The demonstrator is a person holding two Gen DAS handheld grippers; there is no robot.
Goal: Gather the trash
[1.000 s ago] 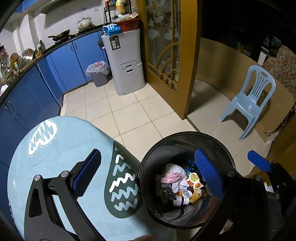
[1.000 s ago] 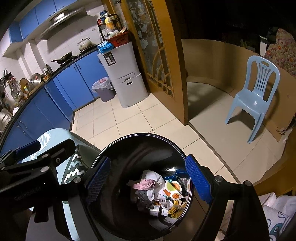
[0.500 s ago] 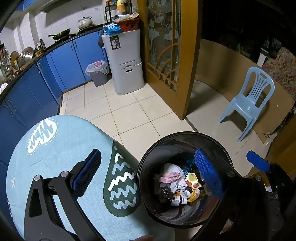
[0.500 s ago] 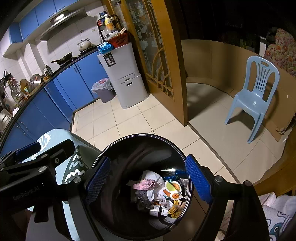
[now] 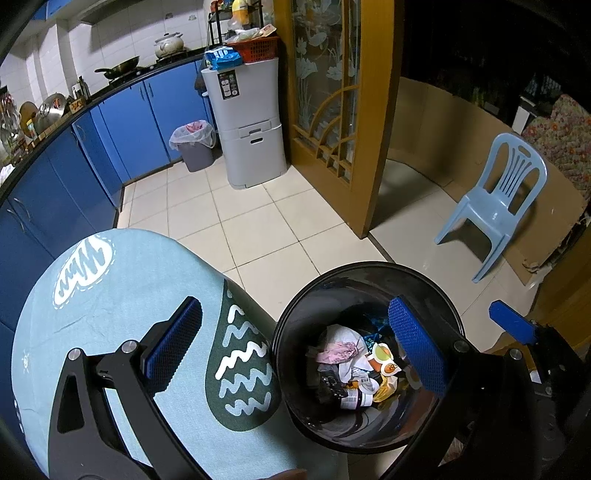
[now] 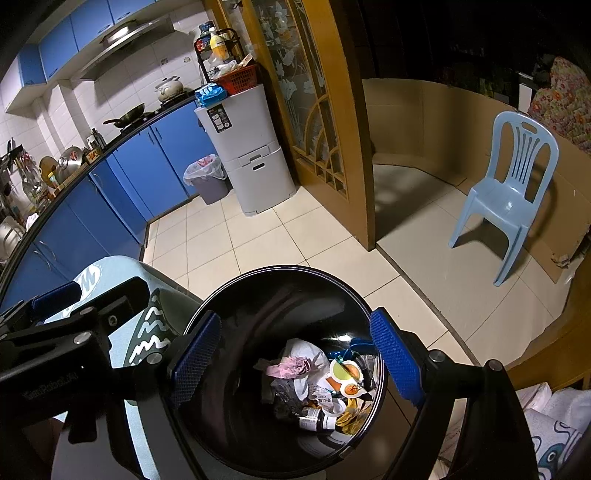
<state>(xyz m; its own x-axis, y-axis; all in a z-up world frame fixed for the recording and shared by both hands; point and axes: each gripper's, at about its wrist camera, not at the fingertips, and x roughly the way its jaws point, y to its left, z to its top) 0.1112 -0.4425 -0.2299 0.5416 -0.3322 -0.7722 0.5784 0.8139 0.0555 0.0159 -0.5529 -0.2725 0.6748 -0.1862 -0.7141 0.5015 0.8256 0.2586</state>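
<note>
Both my grippers hang over the black bin (image 6: 284,295), trash (image 6: 314,376) piled at its bottom. My left gripper (image 5: 295,343) is spread wide and empty, and its camera shows most of the blue tablecloth (image 5: 122,295). My right gripper (image 6: 295,358) is spread too, holding nothing, and only its camera catches the range hood (image 6: 125,33).

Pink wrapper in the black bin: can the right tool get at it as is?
Probably yes. The right tool is open above the black bin, and the pink wrapper lies on top of the trash with nothing over it.
</note>
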